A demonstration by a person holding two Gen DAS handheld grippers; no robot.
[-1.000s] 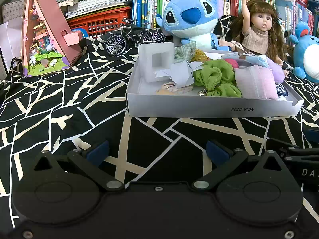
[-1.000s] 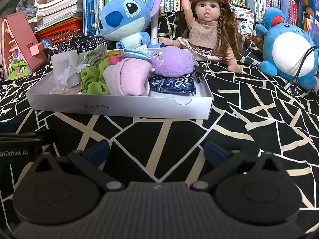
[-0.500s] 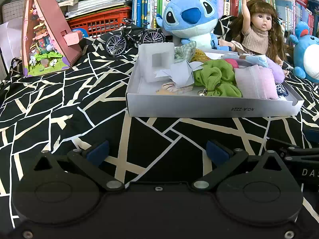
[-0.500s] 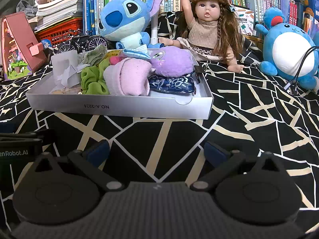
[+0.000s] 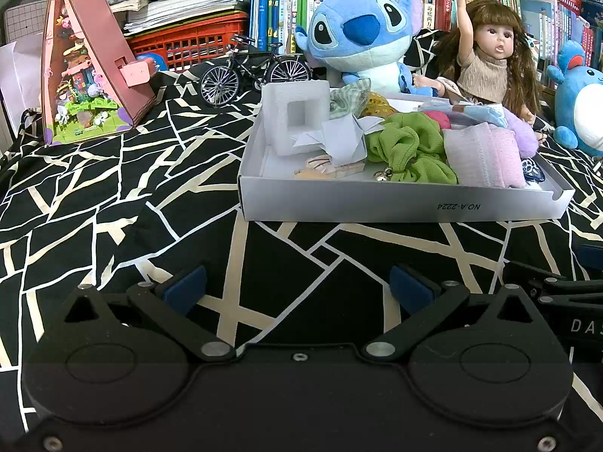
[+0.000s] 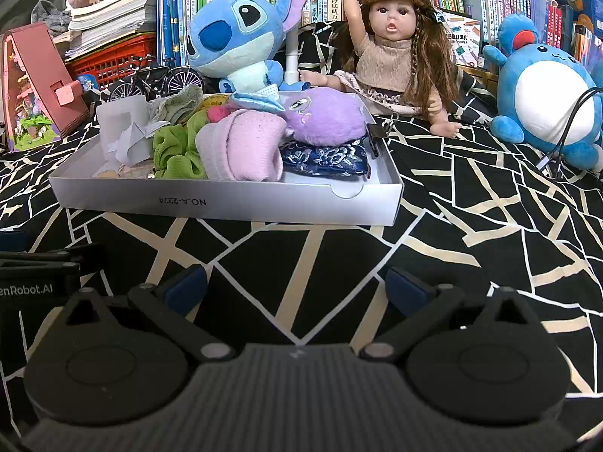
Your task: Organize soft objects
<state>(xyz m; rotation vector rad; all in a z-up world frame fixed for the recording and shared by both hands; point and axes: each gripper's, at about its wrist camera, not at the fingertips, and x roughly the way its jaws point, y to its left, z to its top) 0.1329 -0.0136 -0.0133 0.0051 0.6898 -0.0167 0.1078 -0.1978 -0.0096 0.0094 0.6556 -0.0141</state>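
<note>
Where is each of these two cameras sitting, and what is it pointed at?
Left wrist: on the left gripper, low over the black patterned cloth, facing the grey box; its open fingers show.
Right wrist: on the right gripper, same height, facing the box's right end; open fingers show.
Shared: box, blue plush, doll, each other's gripper edge.
</note>
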